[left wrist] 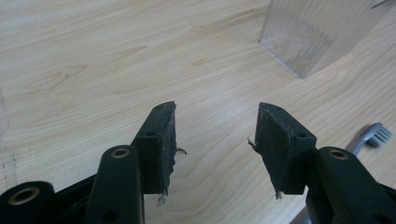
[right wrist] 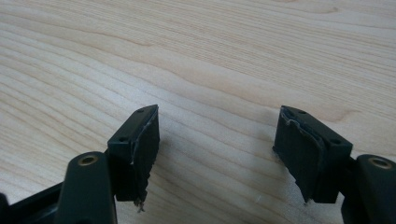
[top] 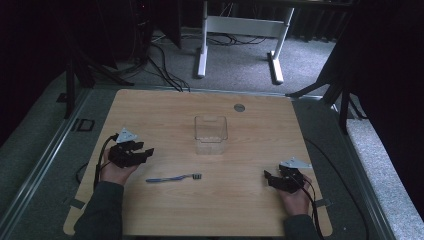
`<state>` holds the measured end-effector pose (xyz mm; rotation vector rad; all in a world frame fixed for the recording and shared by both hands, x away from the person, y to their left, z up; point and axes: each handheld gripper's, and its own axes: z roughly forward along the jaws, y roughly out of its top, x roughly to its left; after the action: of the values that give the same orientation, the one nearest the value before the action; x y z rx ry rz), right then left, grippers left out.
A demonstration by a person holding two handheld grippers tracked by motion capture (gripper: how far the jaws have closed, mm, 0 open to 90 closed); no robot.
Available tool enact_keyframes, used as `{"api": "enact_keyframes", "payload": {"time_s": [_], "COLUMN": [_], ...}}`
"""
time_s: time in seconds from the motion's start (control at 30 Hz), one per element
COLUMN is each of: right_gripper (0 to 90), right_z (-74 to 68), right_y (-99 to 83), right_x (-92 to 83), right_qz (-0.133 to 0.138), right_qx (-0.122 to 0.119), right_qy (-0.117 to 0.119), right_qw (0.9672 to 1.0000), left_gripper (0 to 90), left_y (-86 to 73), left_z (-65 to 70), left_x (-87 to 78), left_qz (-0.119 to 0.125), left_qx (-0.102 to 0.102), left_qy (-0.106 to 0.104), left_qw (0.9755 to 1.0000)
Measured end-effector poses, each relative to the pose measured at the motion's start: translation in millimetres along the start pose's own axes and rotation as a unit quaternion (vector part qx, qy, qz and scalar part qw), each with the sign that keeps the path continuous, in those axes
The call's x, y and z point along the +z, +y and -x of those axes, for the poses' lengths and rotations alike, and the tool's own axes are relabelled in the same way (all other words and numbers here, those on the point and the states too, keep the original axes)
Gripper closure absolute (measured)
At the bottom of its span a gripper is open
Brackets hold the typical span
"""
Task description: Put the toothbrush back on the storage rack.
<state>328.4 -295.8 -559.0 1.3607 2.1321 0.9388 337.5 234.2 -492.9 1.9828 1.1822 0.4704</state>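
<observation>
A wooden table holds a toothbrush and a clear plastic box. No writing or brand can be read on either of them.

The toothbrush lies flat near the front of the table, closer to the person's left side. Its long blue handle runs left to right across the table. The bristle head points to the right, toward the middle of the table. In the left gripper view, the bristle head peeks out past the right jaw.

The clear box stands upright in the middle of the table, behind the toothbrush and well apart from it. Its open side faces up. In the left gripper view it shows at the top right.

The left tool sits just left of the toothbrush handle, not touching it. Its jaws are wide apart and hold nothing.

The right tool rests far over on the right side of the table. Its jaws are wide apart too, with only bare wood between them.

A small grey round cap sits in the table near the back edge.
</observation>
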Motion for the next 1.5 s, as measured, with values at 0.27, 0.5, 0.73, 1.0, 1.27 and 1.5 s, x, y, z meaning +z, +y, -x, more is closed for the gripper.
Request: {"api": "enact_keyframes", "payload": {"time_s": [0.27, 0.5, 0.73, 1.0, 1.27, 1.5], "right_gripper": [30.6, 30.6, 30.5, 30.4, 30.4, 30.3], "right_z": [0.0, 0.0, 0.0, 0.0, 0.0, 0.0], "right_y": [0.0, 0.0, 0.0, 0.0, 0.0, 0.0], "right_x": [0.0, 0.0, 0.0, 0.0, 0.1, 0.0], "right_qz": [0.000, 0.000, 0.000, 0.000, 0.000, 0.000], "right_qx": [0.000, 0.000, 0.000, -0.001, -0.001, -0.001], "right_qy": [0.000, 0.000, 0.000, 0.000, 0.000, 0.000], "right_qw": [1.0000, 1.0000, 1.0000, 1.0000, 1.0000, 1.0000], "left_gripper": [48.7, 50.1, 50.4, 52.8, 57.1, 57.0], "left_y": [8.5, 11.3, 15.7, 16.9, 18.0, 23.1], "left_z": [7.4, 8.5, 8.7, 10.8, 11.4, 14.8], "left_x": [-3.7, -6.5, -10.5, -12.1, -11.8, -13.0], "left_qz": [0.005, 0.003, 0.007, 0.004, -0.002, -0.007], "left_qx": [0.023, 0.037, 0.049, 0.072, 0.083, 0.100], "left_qy": [-0.014, -0.020, -0.030, -0.046, -0.065, -0.074], "left_qw": [0.9996, 0.9991, 0.9983, 0.9964, 0.9944, 0.9922]}}
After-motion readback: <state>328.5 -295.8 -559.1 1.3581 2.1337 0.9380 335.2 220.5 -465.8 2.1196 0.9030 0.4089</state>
